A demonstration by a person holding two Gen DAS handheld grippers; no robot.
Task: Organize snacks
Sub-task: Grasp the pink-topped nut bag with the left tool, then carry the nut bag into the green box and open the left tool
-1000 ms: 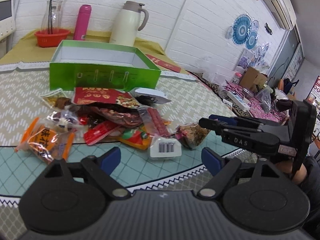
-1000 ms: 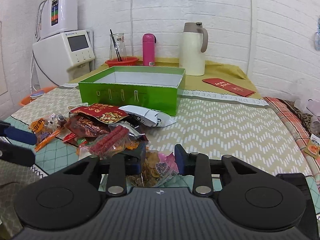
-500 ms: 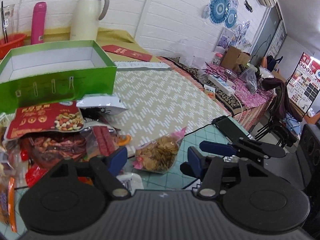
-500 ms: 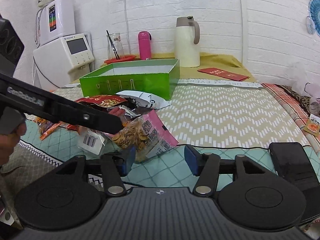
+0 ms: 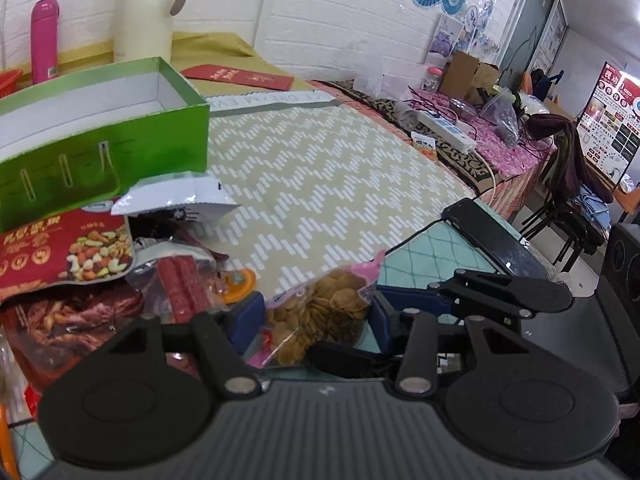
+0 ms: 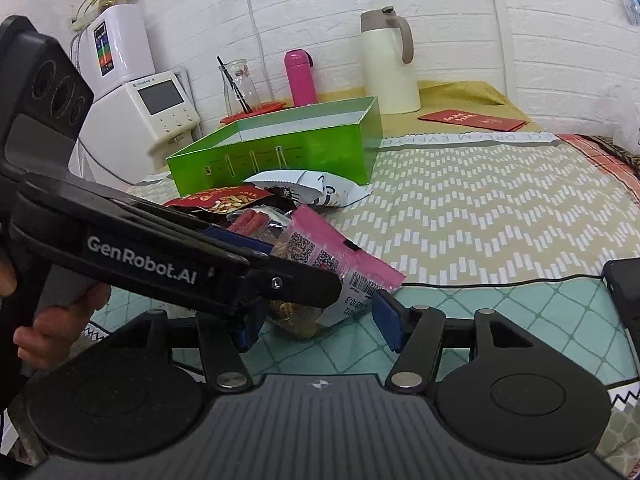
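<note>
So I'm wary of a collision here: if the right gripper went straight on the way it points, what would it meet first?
Probably the pink chip bag, which sits between its open jaws while the left gripper clamps it. The right gripper would press into that bag, and the left gripper's finger crossing in front is very close too; depth is unclear.

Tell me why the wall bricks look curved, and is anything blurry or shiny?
Left wrist view: the fisheye lens bows the brick wall and darkens the corners; the white snack bag catches glare. Right wrist view: the same bending; the nearby left tongs look oversized, and the green box stays sharp.
</note>
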